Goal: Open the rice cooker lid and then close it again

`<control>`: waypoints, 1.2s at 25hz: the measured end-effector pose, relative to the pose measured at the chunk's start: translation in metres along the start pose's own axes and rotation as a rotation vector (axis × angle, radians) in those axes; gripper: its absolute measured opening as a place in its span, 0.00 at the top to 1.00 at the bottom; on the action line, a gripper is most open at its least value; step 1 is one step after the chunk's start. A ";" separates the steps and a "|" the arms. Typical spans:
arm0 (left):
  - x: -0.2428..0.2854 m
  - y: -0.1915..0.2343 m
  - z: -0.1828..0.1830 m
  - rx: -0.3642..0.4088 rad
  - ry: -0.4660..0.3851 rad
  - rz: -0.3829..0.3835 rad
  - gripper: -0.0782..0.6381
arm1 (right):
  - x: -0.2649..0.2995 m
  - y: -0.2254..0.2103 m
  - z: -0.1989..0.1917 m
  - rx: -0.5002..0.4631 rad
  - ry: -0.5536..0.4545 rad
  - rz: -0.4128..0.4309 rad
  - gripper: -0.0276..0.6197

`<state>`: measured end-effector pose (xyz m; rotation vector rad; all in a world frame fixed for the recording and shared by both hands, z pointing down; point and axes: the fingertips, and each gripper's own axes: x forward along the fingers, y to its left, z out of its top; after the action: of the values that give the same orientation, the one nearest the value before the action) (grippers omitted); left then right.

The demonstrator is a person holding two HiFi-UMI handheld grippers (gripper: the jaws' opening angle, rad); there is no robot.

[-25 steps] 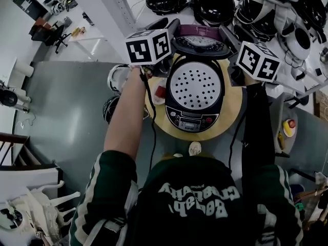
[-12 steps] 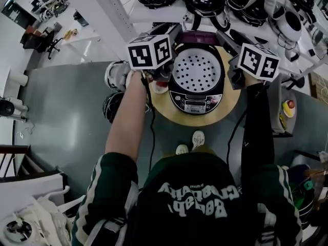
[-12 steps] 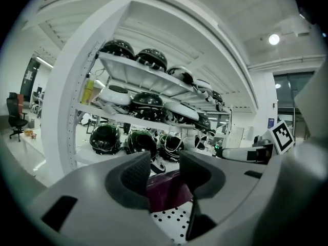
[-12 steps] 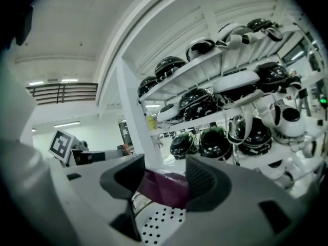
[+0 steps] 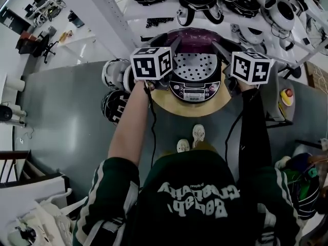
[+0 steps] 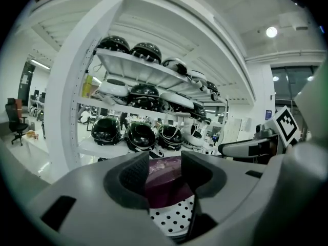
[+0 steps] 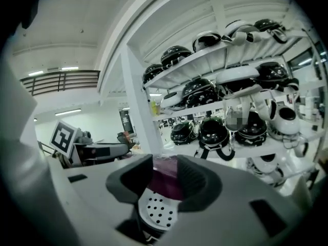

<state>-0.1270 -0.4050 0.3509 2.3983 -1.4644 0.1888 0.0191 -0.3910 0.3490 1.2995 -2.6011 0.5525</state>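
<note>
Head view: the rice cooker (image 5: 195, 90) sits on the round table (image 5: 169, 104) at 12 o'clock. Its purple lid (image 5: 192, 35) is tipped up. The left gripper (image 5: 174, 44) is at its 9 o'clock and the right gripper (image 5: 218, 45) at its 3 o'clock.
Left gripper view: the fingers are loose and have just been opening. The lid (image 6: 164, 186) shows in the gap, not squeezed.
Right gripper view: the fingers have just been closing but are not clamped. The lid (image 7: 169, 184) shows in the gap.

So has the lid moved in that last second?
Yes, the lid has tipped forward and down, towards the cooker's front panel.
</note>
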 end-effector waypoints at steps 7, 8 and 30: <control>-0.014 -0.008 -0.034 0.003 0.031 0.004 0.63 | -0.006 0.012 -0.035 -0.009 0.040 -0.014 0.68; -0.016 -0.009 -0.039 0.009 0.038 0.005 0.63 | -0.007 0.013 -0.040 -0.006 0.046 -0.016 0.68; -0.023 -0.014 -0.124 -0.001 0.139 0.009 0.65 | 0.003 0.010 -0.119 0.070 0.176 -0.028 0.69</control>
<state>-0.1186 -0.3380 0.4585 2.3274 -1.4126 0.3493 0.0087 -0.3392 0.4560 1.2444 -2.4376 0.7246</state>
